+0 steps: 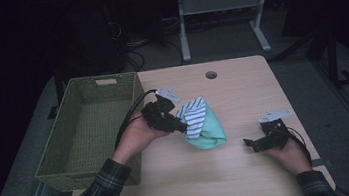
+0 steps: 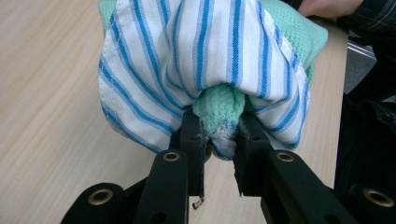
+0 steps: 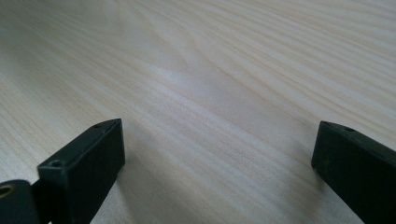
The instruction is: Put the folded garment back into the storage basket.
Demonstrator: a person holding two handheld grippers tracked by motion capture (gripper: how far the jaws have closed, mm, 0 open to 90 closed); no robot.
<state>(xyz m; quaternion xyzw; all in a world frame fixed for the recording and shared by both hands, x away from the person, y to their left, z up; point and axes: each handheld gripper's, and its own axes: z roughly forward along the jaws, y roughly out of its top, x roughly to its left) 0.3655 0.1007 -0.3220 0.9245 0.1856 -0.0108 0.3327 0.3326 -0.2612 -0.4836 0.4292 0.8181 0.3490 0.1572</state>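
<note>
Left tongs (image 2: pixel 219 154) clamp striped cloth (image 2: pixel 187 56) | right tongs (image 3: pixel 219 154) spread over table (image 3: pixel 210 70)

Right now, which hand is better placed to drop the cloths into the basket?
Left. The left gripper already pinches the striped cloth and green cloth beside the basket; the right gripper sits open, farther away.

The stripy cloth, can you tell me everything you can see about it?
The stripy cloth is white woven fabric with blue stripes and a stitched hem. It is bunched up and draped over a mint-green knitted cloth, folded around it. Together they sit near the middle of the wooden table, right of the green basket. The left gripper has its jaws shut on both cloths, pinching the lower edge where green pokes out between them.
</note>
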